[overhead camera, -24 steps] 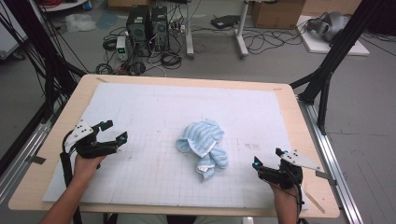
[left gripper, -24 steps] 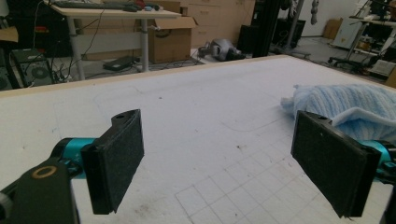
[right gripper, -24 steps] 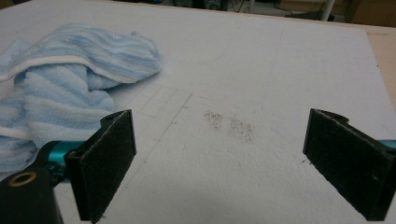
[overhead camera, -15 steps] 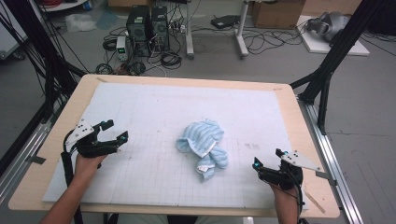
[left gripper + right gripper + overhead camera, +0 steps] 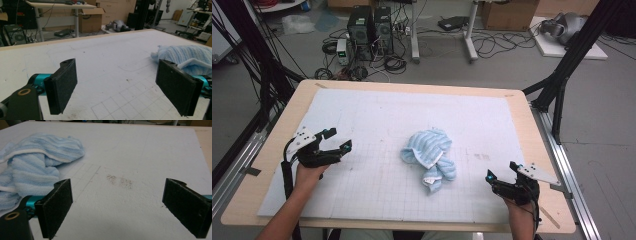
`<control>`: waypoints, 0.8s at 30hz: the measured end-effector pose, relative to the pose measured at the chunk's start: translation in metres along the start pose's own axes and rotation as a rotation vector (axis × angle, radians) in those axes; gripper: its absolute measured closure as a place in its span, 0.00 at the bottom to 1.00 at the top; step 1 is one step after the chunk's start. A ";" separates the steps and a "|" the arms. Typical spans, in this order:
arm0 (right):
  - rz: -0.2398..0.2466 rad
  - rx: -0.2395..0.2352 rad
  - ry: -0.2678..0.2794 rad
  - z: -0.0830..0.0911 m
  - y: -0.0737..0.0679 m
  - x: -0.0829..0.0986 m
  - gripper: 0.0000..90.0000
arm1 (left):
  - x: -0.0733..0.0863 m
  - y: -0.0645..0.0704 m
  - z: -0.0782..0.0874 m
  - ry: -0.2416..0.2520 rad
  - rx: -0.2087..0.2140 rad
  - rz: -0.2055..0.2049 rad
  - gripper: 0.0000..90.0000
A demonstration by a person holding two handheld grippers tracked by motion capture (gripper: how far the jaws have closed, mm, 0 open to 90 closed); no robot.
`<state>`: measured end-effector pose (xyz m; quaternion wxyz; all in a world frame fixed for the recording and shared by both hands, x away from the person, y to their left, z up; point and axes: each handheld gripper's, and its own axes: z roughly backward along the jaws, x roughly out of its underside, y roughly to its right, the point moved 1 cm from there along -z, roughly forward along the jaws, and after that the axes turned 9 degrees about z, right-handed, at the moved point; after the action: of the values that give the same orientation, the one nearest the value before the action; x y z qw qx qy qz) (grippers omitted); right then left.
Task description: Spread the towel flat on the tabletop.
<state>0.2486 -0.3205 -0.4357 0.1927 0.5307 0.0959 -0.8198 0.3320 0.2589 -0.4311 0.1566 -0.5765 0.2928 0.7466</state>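
A: From the high view, where does the crumpled light-blue striped terry towel lie?

B: Bunched in a heap near the middle of the white gridded foam mat, which covers most of the pale wooden table. The left gripper sits well to the towel's left, held in a hand over the mat, its jaws spread wide with nothing between them. The right gripper is off the towel's lower right, near the mat's front edge, jaws also wide apart and empty.

A: And the left gripper view?

B: The two black padded jaws stand far apart over bare mat. The towel shows beyond the right-hand jaw, just behind it in the picture; I cannot tell whether they touch. The table's wooden edge runs behind the mat, with a cardboard box on the floor beyond it.

A: The right gripper view?

B: Again wide-open black jaws, holding nothing. The towel lies past the left-hand jaw, its folds piled up with a white hem showing. To the right of the towel, between the jaws and farther off, a small brownish smudge marks the mat.
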 end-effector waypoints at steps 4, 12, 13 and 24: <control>-0.012 -0.005 0.015 0.000 -0.002 -0.004 0.10 | -0.001 0.001 0.002 -0.004 0.005 -0.010 0.20; 0.029 -0.064 -0.010 -0.011 -0.020 -0.012 0.10 | -0.001 0.004 0.007 -0.006 0.013 -0.011 0.20; 0.040 -0.086 -0.011 -0.014 -0.027 -0.014 0.10 | -0.001 0.004 0.009 -0.004 0.016 -0.011 0.20; 0.137 -0.235 -0.060 -0.033 -0.072 -0.021 0.41 | 0.005 0.005 0.023 -0.028 0.025 -0.014 0.23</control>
<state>0.2538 -0.2390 -0.4343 0.3119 0.4851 0.1487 -0.8033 0.3101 0.2690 -0.4311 0.1728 -0.5661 0.2957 0.7498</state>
